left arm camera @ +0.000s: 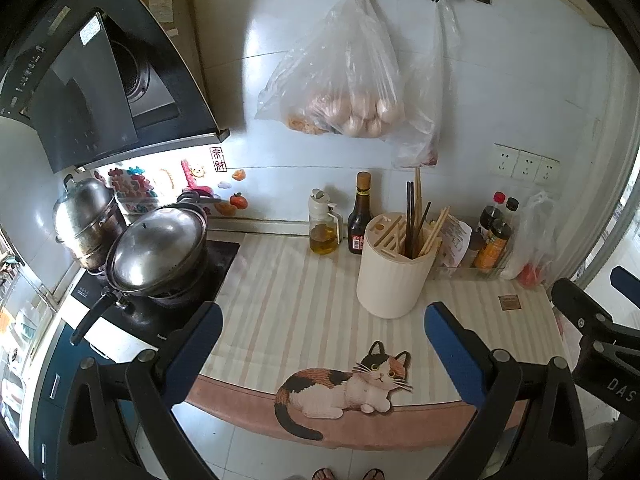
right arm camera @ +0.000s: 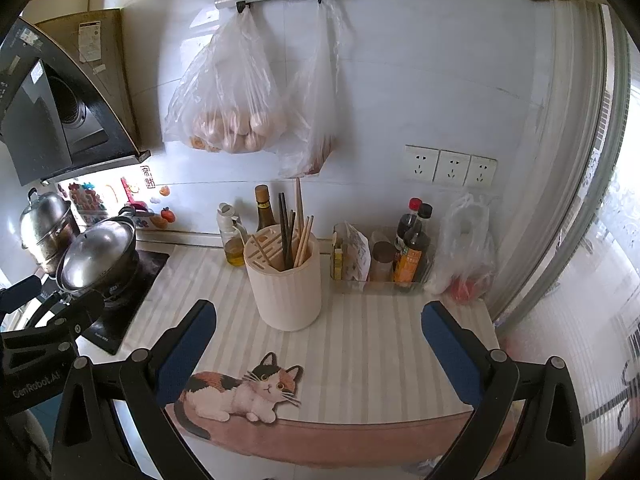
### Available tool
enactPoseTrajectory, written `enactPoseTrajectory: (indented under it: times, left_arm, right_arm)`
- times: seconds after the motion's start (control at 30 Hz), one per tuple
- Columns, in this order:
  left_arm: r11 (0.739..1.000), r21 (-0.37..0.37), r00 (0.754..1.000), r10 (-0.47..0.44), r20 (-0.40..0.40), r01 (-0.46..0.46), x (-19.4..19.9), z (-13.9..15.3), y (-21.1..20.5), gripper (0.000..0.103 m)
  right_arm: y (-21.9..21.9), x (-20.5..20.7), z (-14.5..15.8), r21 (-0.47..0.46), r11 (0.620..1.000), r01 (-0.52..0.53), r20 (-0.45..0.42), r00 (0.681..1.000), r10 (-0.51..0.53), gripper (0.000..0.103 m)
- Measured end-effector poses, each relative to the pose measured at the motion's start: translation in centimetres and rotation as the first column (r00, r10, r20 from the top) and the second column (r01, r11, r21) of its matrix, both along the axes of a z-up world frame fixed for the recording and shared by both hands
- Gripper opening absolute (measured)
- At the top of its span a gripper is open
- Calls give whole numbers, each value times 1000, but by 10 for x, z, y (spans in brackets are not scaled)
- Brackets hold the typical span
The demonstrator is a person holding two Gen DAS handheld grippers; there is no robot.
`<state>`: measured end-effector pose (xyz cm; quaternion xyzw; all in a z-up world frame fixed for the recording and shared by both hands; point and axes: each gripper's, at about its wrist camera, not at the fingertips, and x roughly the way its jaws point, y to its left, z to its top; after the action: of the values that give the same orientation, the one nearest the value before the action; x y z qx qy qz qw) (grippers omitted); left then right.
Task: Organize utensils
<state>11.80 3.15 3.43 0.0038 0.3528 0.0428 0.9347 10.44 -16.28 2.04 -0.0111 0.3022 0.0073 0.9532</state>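
holder: cream utensil holder stands upright mid-table, behind the cat picture
chopsticks: chopsticks all inside holder
grippers: left hand-held gripper and right hand-held gripper both wide, empty, short of holder
progress: looks done; nothing loose visible

Cream utensil holder with tan and black chopsticks, centre frame. Pale beige-striped mat, pink lower edge, calico cat print in orange, black, white. Blue finger pads on black grippers, lower corners.

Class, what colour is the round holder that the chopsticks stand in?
Cream, an off-white. The chopstick holder shows best in the right wrist view.
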Motion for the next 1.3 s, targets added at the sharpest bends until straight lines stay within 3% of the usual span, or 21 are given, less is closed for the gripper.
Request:
enactPoseTrajectory:
  times: [1.3]
  left_arm:
    - [1000, -14, 1000, -9, 2, 9, -4, -1, -3, 103]
  right_arm:
    - [-3, 0, -1, -2, 1000, 4, -1, 1000, -4, 103]
